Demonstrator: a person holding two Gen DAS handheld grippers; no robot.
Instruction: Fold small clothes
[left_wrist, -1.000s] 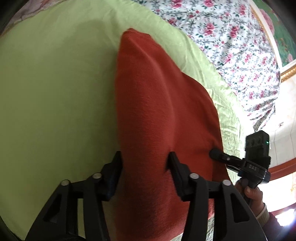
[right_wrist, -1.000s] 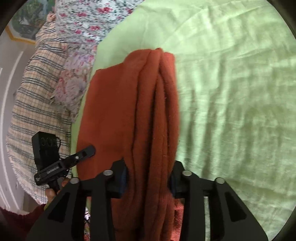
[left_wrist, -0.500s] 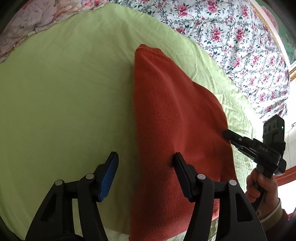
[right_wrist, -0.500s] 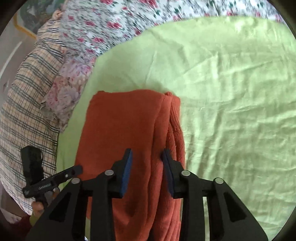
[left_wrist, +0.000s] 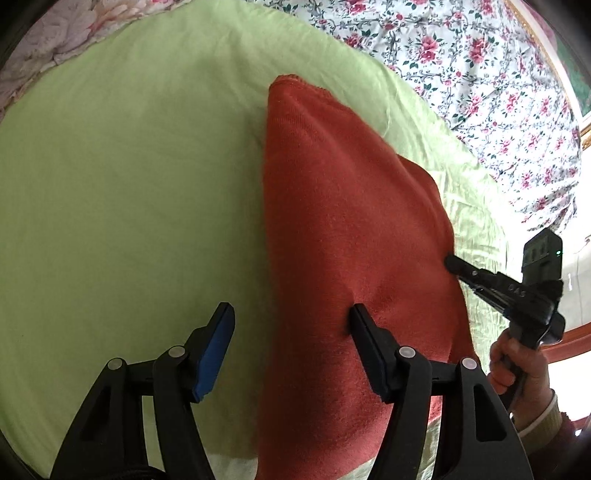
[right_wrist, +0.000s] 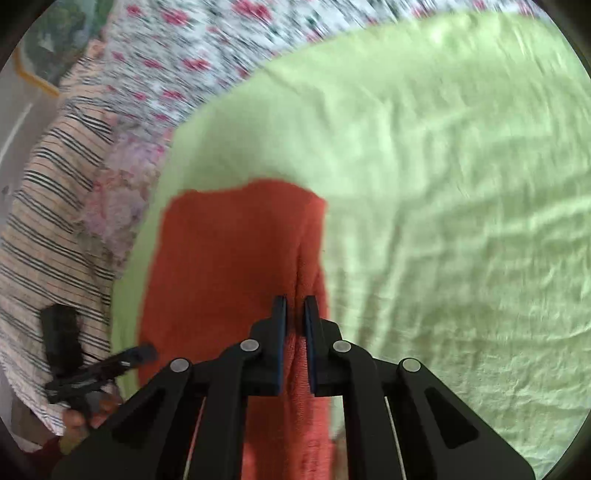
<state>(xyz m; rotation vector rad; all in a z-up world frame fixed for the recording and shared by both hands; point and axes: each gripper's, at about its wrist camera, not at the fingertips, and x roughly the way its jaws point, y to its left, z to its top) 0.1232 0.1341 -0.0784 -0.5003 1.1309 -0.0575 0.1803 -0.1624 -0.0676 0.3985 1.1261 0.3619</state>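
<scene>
Between your left gripper (left_wrist: 291, 325) fingers sits the near left edge of the rust-red folded garment (left_wrist: 343, 229); jaws wide and opening, nothing pinched, blue-padded left finger (left_wrist: 214, 350) over bare sheet, right finger (left_wrist: 364, 332) resting on the knit. Your right gripper (right_wrist: 294, 314) is drawn together to a narrow slit, pads above the garment's stacked right-hand fold (right_wrist: 312, 258), no cloth visibly caught between them. From the left wrist view that gripper's tip (left_wrist: 452, 264) touches the garment's right edge, your hand (left_wrist: 517, 365) wrapped round the handle. Garment lies folded into a flat oblong on the light green sheet (left_wrist: 110, 166), long axis running away from you, far hem edge showing. Beyond the sheet: white floral bedspread (left_wrist: 480, 74) at the far side, striped cloth (right_wrist: 48, 206) off to the left. Right wrist view is motion-blurred.
</scene>
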